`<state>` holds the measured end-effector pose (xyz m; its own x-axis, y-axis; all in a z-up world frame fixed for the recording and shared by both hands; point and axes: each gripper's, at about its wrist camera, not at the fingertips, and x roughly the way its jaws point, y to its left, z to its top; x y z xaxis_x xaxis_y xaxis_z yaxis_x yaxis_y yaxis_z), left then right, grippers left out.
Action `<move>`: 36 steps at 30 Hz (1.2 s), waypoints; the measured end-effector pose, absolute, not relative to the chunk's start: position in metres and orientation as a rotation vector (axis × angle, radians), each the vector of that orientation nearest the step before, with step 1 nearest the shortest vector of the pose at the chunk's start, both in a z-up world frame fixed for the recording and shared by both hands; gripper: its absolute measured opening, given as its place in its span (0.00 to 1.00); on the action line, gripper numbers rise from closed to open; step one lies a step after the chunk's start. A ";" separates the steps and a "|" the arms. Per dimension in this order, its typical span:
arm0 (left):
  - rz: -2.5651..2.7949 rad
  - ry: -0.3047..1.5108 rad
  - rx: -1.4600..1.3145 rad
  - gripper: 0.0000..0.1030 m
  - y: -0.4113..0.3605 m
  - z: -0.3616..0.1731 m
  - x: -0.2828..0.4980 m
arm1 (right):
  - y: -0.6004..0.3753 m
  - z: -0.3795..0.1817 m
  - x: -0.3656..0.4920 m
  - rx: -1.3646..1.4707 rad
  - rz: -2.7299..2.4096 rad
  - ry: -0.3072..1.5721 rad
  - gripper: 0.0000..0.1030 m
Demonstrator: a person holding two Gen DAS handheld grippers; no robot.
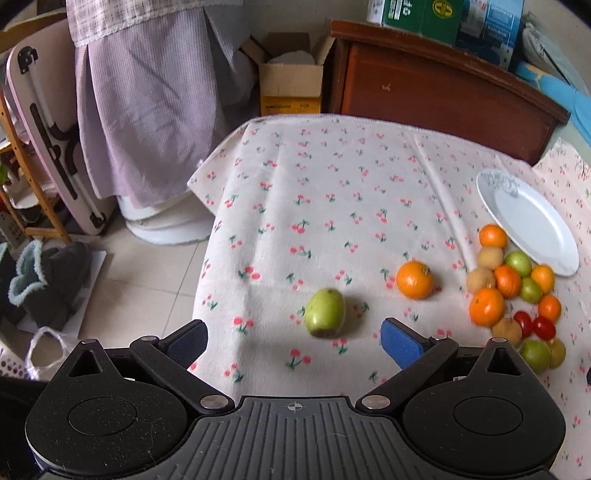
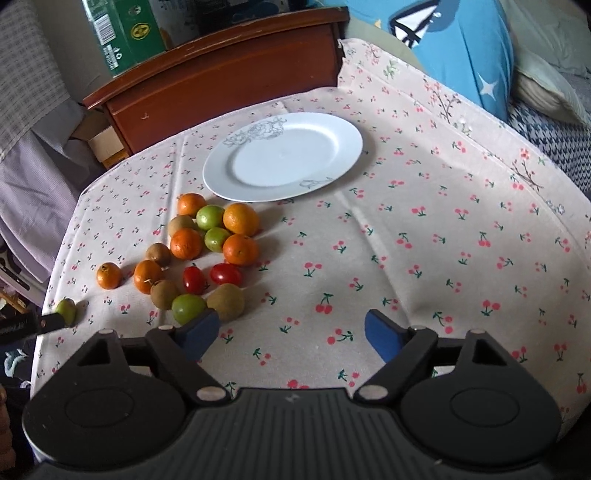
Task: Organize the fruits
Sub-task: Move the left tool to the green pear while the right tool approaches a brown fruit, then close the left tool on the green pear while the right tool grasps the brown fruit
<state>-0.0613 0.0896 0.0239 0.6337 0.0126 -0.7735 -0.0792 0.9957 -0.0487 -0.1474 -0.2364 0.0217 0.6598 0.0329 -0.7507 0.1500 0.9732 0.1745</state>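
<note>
Fruit-sorting tip: centre the released left tool on the green fruit at twelve o'clock, then squeeze gently; right tool released too.

Home bedroom: wooden headboard, blue pillow, cherry-print tablecloth, slippers on tiled floor.

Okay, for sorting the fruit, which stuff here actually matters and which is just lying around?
Part of the job:
- pile of fruit
- lone green fruit
- lone orange
- white plate, nothing on it

Just lying about:
- cardboard box
- wooden cabinet
- green carton
- slippers
- blue pillow
</note>
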 end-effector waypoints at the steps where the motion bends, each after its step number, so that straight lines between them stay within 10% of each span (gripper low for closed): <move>1: 0.050 0.874 -0.077 0.96 0.089 0.023 -0.060 | -0.236 0.021 -0.147 0.230 -0.065 0.849 0.83; 36: -0.139 0.823 -0.069 0.30 0.063 0.003 -0.049 | -0.210 -0.004 -0.130 0.253 0.101 0.812 0.21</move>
<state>-0.0486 0.0630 0.0033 0.6713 -0.1504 -0.7258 0.0966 0.9886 -0.1155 -0.1299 -0.2099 -0.0043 0.6855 0.1855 -0.7041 0.0078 0.9651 0.2619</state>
